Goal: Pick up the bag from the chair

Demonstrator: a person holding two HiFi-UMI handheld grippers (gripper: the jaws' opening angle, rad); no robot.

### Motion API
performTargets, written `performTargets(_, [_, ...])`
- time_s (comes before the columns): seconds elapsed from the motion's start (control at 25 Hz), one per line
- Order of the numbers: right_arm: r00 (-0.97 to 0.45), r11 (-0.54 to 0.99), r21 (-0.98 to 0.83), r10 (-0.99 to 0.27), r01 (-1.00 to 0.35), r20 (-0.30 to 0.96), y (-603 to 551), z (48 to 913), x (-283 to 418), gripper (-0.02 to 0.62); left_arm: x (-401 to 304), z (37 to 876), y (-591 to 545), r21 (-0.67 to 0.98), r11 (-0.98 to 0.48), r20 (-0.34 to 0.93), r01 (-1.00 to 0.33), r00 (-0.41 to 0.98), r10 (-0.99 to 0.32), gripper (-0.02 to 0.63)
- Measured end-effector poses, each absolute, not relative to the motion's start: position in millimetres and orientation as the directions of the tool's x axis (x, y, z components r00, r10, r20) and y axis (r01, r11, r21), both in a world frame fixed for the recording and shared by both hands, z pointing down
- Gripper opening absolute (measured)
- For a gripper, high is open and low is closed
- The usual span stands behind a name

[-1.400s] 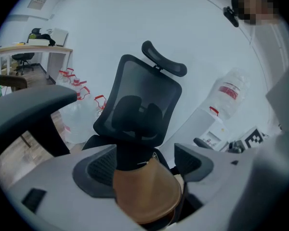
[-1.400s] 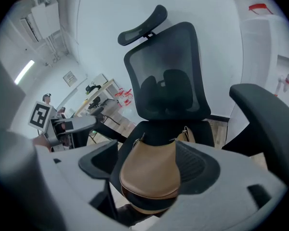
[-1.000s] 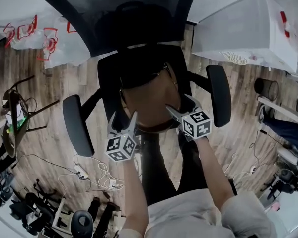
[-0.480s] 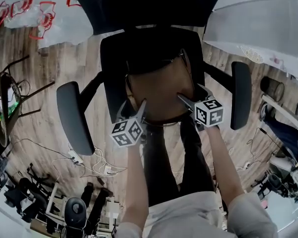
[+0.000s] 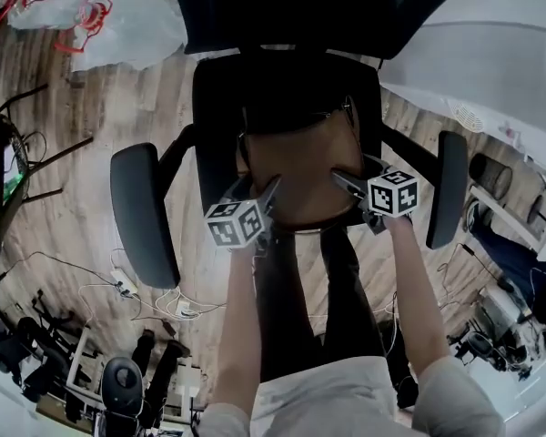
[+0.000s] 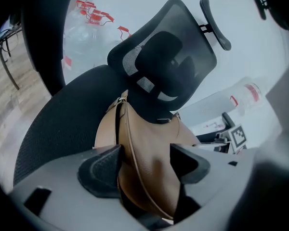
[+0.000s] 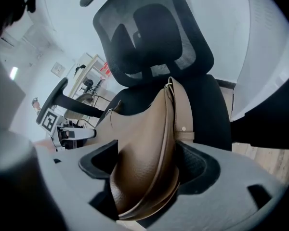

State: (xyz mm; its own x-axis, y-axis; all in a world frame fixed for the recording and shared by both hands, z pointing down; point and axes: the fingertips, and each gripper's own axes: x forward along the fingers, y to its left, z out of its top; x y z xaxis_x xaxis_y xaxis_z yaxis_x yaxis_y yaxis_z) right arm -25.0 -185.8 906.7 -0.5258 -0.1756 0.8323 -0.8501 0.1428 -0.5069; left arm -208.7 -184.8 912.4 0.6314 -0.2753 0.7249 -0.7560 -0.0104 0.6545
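Note:
A tan leather bag [image 5: 296, 167] lies on the black seat [image 5: 217, 126] of an office chair, its top against the backrest. My left gripper [image 5: 252, 189] is at the bag's near left corner. In the left gripper view the bag [image 6: 144, 148] fills the gap between the spread jaws, and the left gripper [image 6: 145, 165] is open. My right gripper [image 5: 359, 176] is at the near right corner. There too the bag [image 7: 149, 138] sits between the parted pads, and the right gripper [image 7: 148, 165] is open. The bag's underside is hidden.
The chair's armrests [image 5: 144, 212] [image 5: 451, 188] flank both grippers. White plastic bags with red handles [image 5: 100, 16] lie on the wooden floor at the back left. A white cabinet [image 5: 491, 62] stands at the right. Cables [image 5: 146, 299] trail across the floor at the near left.
Both grippers have moved forward onto the near edge of the bag, so that it now lies between each pair of jaws. The jaw spread looks unchanged. The bag has not moved.

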Motion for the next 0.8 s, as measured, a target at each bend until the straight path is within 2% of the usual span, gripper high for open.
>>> performTargets(0.08, [-0.533,0.096,-0.524,-0.175,-0.846,0.828,-187.9,913.6,-26.7,0.378,-209.1,913.0,-187.3,0.645,-0.025,0.733,-0.764,0.627,-0.264,0.304])
performTargets(0.2, [-0.528,0.092,-0.520,-0.140,-0.849,0.837,-188.1,922.6,-34.8,0.415,-206.1,915.5,-183.9,0.655,-0.034,0.730,-0.755,0.644,-0.230,0.308])
performTargets(0.36, [-0.568,0.085,-0.563,-0.082,-0.822,0.819,-185.7,926.3,-39.8,0.421,-207.6,915.3,-187.8,0.625,-0.042,0.759,-0.779,0.620,-0.198,0.315])
performTargets(0.52, [-0.585,0.078,-0.580,-0.070,-0.811,0.808,-186.9,927.0,-40.2,0.429,-196.6,925.4,-184.6,0.611,-0.043,0.777,-0.791,0.608,-0.163,0.350])
performTargets(0.8, [-0.576,0.092,-0.570,-0.052,-0.816,0.816,-187.9,930.3,-43.6,0.436,-201.8,932.3,-191.8,0.592,-0.025,0.799,-0.806,0.590,-0.113,0.350])
